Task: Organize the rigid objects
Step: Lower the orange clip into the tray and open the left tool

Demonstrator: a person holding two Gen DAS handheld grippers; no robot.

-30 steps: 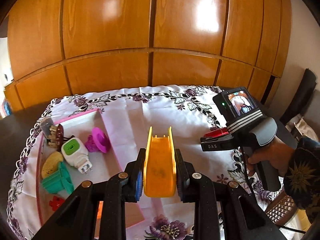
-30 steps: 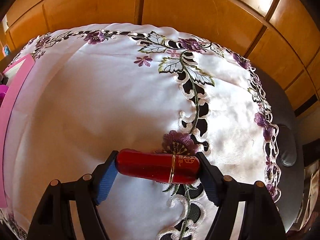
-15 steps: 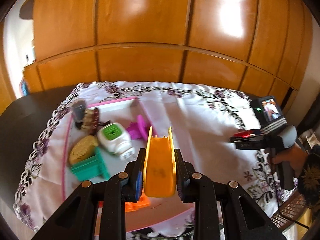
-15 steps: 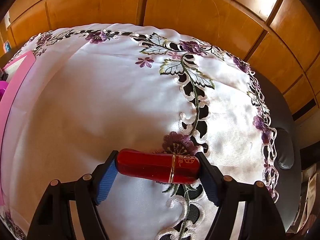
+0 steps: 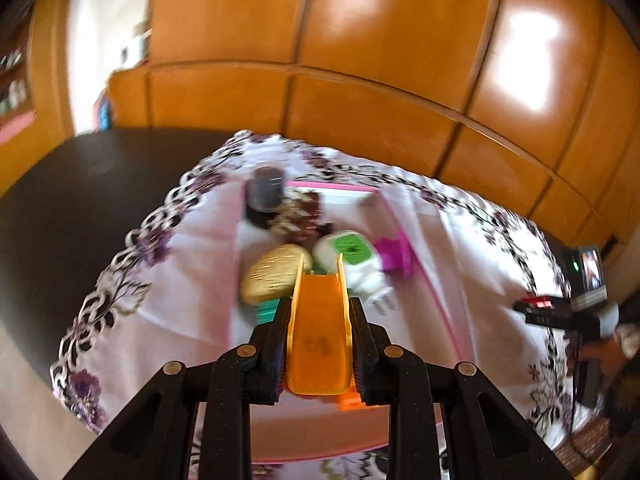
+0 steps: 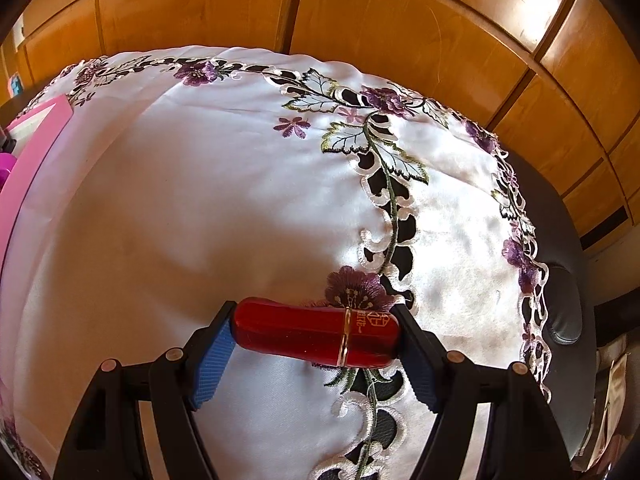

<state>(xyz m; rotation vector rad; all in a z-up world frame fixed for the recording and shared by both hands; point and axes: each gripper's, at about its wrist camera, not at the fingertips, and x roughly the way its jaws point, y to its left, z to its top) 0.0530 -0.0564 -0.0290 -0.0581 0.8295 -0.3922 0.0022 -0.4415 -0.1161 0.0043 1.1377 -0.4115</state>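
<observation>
My left gripper [image 5: 319, 316] is shut on an orange toy slide [image 5: 318, 344] and holds it above the pink-rimmed tray [image 5: 424, 280]. In the tray lie a white plug with a green top [image 5: 352, 256], a magenta piece [image 5: 394, 256], a golden oval [image 5: 276, 274], a teal piece [image 5: 266, 310] and a dark cup [image 5: 266, 196]. My right gripper [image 6: 314, 334] is shut on a red lipstick tube [image 6: 316, 336], held crosswise above the white embroidered cloth [image 6: 224, 208]. It also shows at the right of the left wrist view [image 5: 560, 308].
The tray's pink rim shows at the left edge of the right wrist view [image 6: 36, 168]. A wooden wardrobe [image 5: 360, 60] stands behind the dark table [image 5: 60, 216]. A grey chair seat [image 6: 564, 312] lies beyond the cloth's right edge.
My left gripper has swung left with the slide and now sits over the tray's objects; the view is blurred by motion. My right gripper has barely moved and still holds the lipstick.
</observation>
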